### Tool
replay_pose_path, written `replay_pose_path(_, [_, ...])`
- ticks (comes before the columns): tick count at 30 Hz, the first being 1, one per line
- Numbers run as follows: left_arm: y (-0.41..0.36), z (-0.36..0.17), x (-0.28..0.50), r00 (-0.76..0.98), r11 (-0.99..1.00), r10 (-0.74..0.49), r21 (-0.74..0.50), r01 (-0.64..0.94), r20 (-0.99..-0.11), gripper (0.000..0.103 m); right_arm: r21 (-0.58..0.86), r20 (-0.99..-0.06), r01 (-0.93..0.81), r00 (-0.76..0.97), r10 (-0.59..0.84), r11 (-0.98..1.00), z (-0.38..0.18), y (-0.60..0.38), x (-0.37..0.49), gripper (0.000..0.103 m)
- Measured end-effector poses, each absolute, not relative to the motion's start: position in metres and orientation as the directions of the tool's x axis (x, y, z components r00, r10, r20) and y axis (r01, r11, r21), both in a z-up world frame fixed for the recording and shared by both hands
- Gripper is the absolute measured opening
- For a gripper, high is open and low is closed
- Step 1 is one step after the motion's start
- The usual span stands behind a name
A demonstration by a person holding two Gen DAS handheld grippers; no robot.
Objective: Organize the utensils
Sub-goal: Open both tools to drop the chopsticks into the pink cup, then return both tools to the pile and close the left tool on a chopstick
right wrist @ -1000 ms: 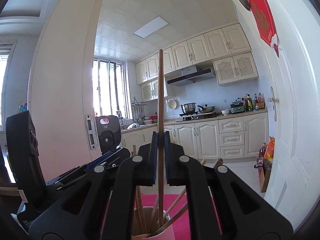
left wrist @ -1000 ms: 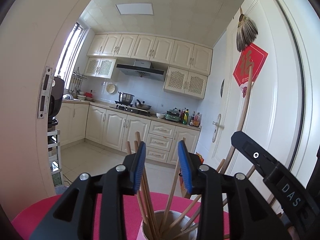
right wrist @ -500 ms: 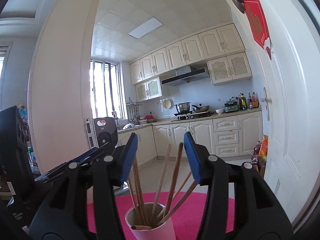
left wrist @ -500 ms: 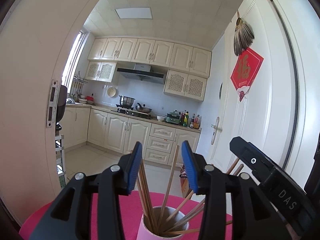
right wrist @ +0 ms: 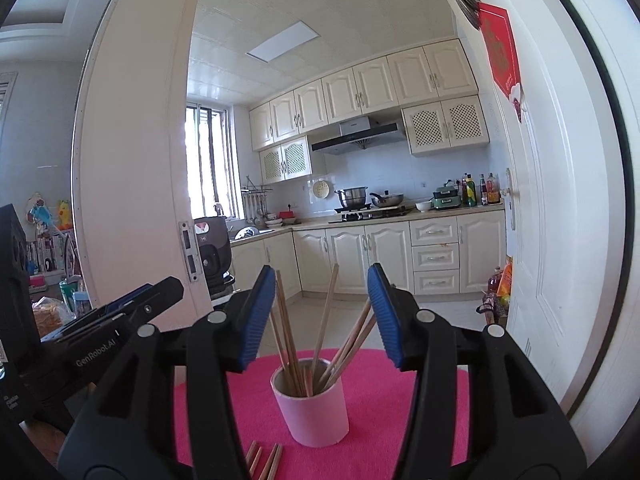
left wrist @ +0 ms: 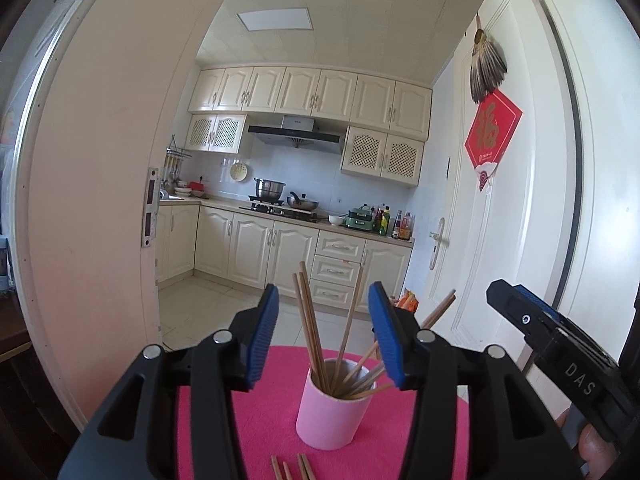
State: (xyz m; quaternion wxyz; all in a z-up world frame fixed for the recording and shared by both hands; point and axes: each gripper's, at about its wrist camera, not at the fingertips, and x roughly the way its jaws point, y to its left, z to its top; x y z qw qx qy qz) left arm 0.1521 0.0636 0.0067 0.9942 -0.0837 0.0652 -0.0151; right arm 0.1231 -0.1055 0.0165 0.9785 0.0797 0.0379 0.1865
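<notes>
We hold the left gripper (left wrist: 324, 334) level before the pink cylindrical paper cup (left wrist: 334, 408); its blue-padded jaws are opening with nothing between the pads. The right gripper (right wrist: 322, 316) likewise stands with its jaws parted and empty. The cup stands upright on the round magenta felt mat (right wrist: 380, 420) and holds a fan of brown wooden chopsticks (right wrist: 320, 340). Four loose chopstick ends (right wrist: 264, 458) lie on the mat just in front of the cup.

Wooden chopsticks (left wrist: 310, 332); matt pink cup (left wrist: 332, 420); fuzzy magenta cloth (left wrist: 260, 432).
</notes>
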Motion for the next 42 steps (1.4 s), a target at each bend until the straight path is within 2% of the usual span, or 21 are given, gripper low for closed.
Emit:
replay_pose_path(4, [0.063,-0.008,0.144,0.965,0.988,-0.059,-0.155,0.019,-0.257,0.047,0.168,-0.136,-0.349,0.918,0.373,0.922,0.004,-0.101,0.112,0.05])
replay_pose_path(12, [0.07,-0.068,0.155,0.797,0.99,-0.068,-0.137,-0.019,-0.601,0.047,0.165,-0.362,-0.336,0.854,0.374,0.927,-0.032,-0.088,0.11,0.054])
replay_pose_path(18, [0.076,-0.113,0.163,0.629,0.992,-0.061,-0.115,-0.045,-0.775,0.047,0.17,-0.495,-0.329,0.786,0.37,0.929,-0.058,-0.08,0.113,0.059])
replay_pose_path(25, [0.079,-0.149,0.175,0.489,0.991,-0.064,-0.111,-0.069,-0.87,0.047,0.18,-0.592,-0.318,0.721,0.361,0.931,-0.079,-0.079,0.119,0.061])
replay_pose_path(34, [0.072,-0.164,0.19,0.438,0.996,-0.025,-0.059,-0.065,-0.899,0.047,0.188,-0.633,-0.307,0.688,0.354,0.933,-0.088,-0.079,0.125,0.061])
replay_pose_path(38, [0.059,-0.166,0.204,0.411,0.999,0.011,-0.01,-0.049,-0.912,0.049,0.181,-0.658,-0.303,0.67,0.344,0.936,-0.091,-0.079,0.13,0.061])
replay_pose_path(42, [0.048,-0.167,0.206,0.402,0.996,0.086,0.094,0.0,-0.912,0.049,0.16,-0.705,-0.302,0.632,0.323,0.94,-0.096,-0.075,0.137,0.062])
